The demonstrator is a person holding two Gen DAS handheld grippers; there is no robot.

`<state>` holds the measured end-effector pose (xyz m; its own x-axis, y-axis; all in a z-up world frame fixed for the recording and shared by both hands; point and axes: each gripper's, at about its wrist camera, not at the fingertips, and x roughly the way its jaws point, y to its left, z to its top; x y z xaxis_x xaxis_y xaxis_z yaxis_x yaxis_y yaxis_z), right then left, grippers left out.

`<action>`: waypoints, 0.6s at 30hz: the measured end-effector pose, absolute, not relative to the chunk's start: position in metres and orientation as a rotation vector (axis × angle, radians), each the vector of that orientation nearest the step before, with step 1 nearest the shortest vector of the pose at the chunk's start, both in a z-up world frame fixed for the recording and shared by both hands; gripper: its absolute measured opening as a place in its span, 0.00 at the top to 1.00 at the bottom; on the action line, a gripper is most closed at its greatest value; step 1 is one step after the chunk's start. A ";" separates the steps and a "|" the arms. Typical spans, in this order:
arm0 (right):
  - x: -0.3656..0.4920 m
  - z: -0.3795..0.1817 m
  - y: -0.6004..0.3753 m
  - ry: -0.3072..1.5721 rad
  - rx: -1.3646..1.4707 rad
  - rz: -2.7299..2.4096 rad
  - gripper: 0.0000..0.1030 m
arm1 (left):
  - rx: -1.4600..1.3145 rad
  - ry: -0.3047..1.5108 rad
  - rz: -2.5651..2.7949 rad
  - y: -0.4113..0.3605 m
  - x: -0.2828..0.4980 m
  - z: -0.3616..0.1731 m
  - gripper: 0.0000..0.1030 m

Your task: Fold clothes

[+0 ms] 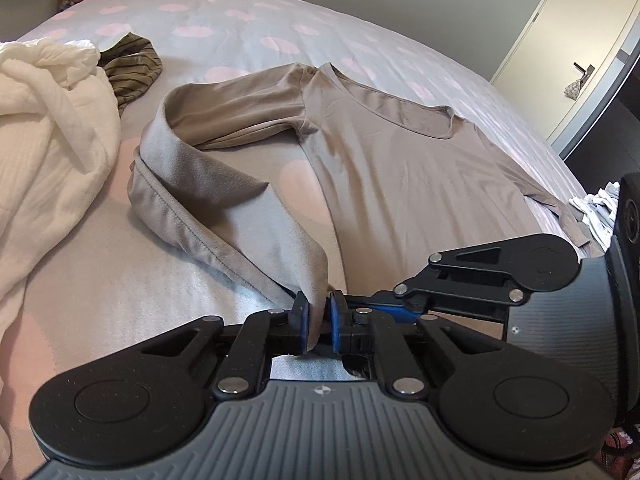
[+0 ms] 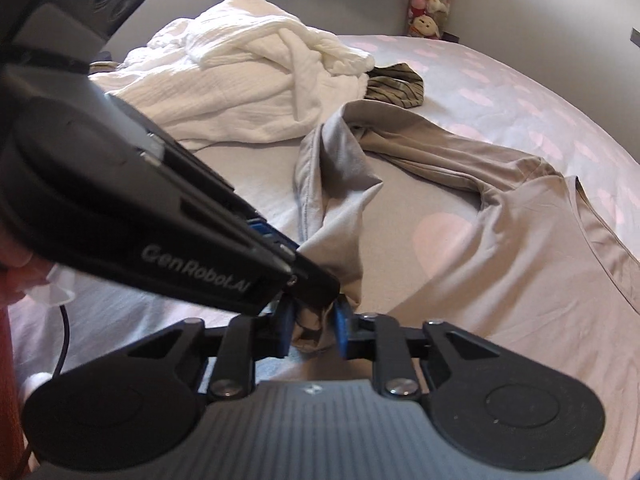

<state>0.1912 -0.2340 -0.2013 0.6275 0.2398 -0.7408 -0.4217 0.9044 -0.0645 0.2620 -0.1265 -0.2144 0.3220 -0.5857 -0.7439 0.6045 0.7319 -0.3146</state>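
Observation:
A taupe long-sleeved shirt (image 1: pixel 420 184) lies flat on the bed, neckline toward the far side. One sleeve (image 1: pixel 208 184) loops out to the left and doubles back toward me. My left gripper (image 1: pixel 320 320) is shut on the sleeve's end, the cloth pinched between its blue pads. The right gripper (image 1: pixel 344 300) reaches in from the right and meets the same spot. In the right wrist view the right gripper (image 2: pixel 314 330) is shut on the bunched sleeve end (image 2: pixel 340 248), and the left gripper (image 2: pixel 316 286) comes in from the upper left, its tip on the same bunch.
A crumpled white garment (image 1: pixel 52 128) lies at the left of the bed, an olive striped one (image 1: pixel 132 72) behind it. The bed sheet (image 1: pixel 248 28) is grey with pink hearts. Plush toys (image 2: pixel 430 0) stand at the far corner. A door (image 1: pixel 560 60) and more clothes (image 1: pixel 596 208) are at the right.

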 end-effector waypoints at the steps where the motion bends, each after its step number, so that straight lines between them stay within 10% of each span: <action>1: 0.191 -0.200 -0.235 0.808 -0.232 0.375 0.84 | 0.026 0.958 -0.782 -0.127 0.261 -0.214 0.92; 5: 0.188 -0.190 -0.243 0.789 -0.198 0.349 0.91 | -0.008 0.886 -0.783 -0.123 0.259 -0.205 0.79; 8: 0.186 -0.180 -0.251 0.767 -0.183 0.305 0.91 | -0.021 0.822 -0.752 -0.120 0.257 -0.197 0.52; 18: 0.177 -0.134 -0.319 0.694 -0.075 0.121 0.92 | -0.023 0.797 -0.692 -0.118 0.262 -0.193 0.50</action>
